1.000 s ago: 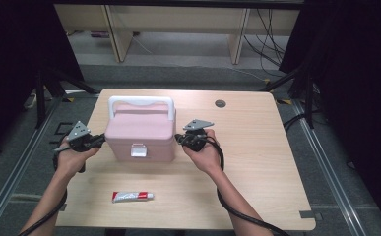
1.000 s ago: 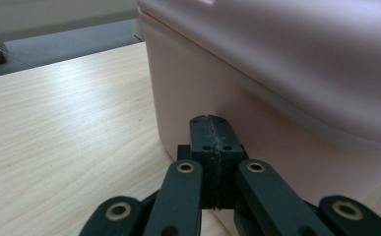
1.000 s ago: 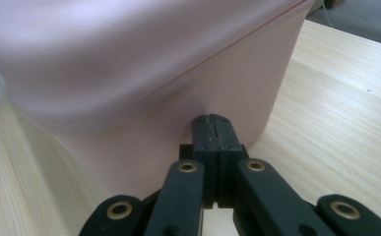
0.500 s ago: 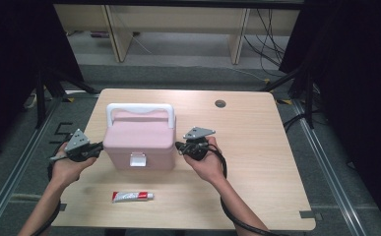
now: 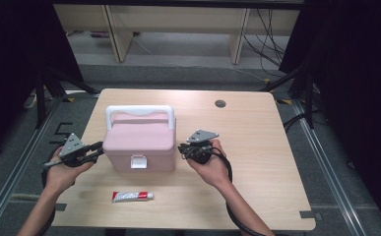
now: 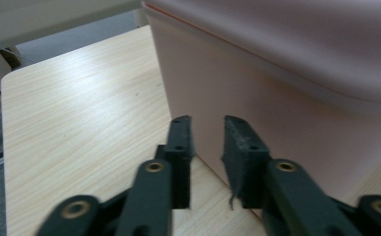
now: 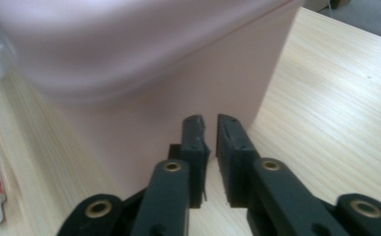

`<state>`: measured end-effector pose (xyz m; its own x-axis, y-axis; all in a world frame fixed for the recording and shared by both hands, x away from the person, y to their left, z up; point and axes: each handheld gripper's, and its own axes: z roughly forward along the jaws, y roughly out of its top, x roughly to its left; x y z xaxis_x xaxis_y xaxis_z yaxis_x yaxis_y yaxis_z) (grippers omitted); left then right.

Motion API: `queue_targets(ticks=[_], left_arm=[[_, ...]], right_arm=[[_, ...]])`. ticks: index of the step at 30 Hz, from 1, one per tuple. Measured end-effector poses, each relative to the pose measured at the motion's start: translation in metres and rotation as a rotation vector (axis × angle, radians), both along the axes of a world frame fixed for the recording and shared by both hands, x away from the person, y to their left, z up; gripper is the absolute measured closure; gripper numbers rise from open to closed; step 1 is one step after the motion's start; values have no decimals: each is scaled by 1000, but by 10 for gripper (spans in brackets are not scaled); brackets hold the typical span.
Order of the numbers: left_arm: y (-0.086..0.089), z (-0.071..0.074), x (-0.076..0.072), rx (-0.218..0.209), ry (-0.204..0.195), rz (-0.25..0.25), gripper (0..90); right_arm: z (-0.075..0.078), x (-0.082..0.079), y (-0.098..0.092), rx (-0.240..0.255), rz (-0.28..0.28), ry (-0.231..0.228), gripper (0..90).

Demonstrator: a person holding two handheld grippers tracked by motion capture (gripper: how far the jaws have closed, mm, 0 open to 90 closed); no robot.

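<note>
From above, my left claw (image 5: 97, 147) and right claw (image 5: 182, 149) flank the latched pink plastic box with a white handle (image 5: 139, 140) mid-counter (image 5: 257, 147), while each claw's own view shows slightly parted, empty jaws beside its unopened walls.

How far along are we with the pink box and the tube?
Done: nothing visible; the pink box sits closed, latch down. In hand: the left gripper and right gripper flank its sides, jaws slightly apart, holding nothing. Left: the tube lies untouched on the table.
</note>
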<state>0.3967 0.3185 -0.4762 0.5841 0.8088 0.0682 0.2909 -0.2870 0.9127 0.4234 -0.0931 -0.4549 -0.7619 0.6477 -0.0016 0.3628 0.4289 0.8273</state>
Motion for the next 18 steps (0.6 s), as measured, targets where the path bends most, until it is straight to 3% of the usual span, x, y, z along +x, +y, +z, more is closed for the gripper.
queue_targets(ticks=[2, 8, 10, 18], left_arm=[[4, 0, -5, -1, 7, 15, 593], [16, 2, -22, -29, 25, 60, 478], [17, 2, -26, -47, 27, 61, 469], [11, 5, -36, -49, 37, 40, 435]], right_arm=[[1, -5, -10, 1, -29, 6, 756], [3, -15, -26, 9, -54, -1, 699], [3, -14, -27, 13, -46, -15, 693], [3, -23, -38, 17, -78, -12, 664]])
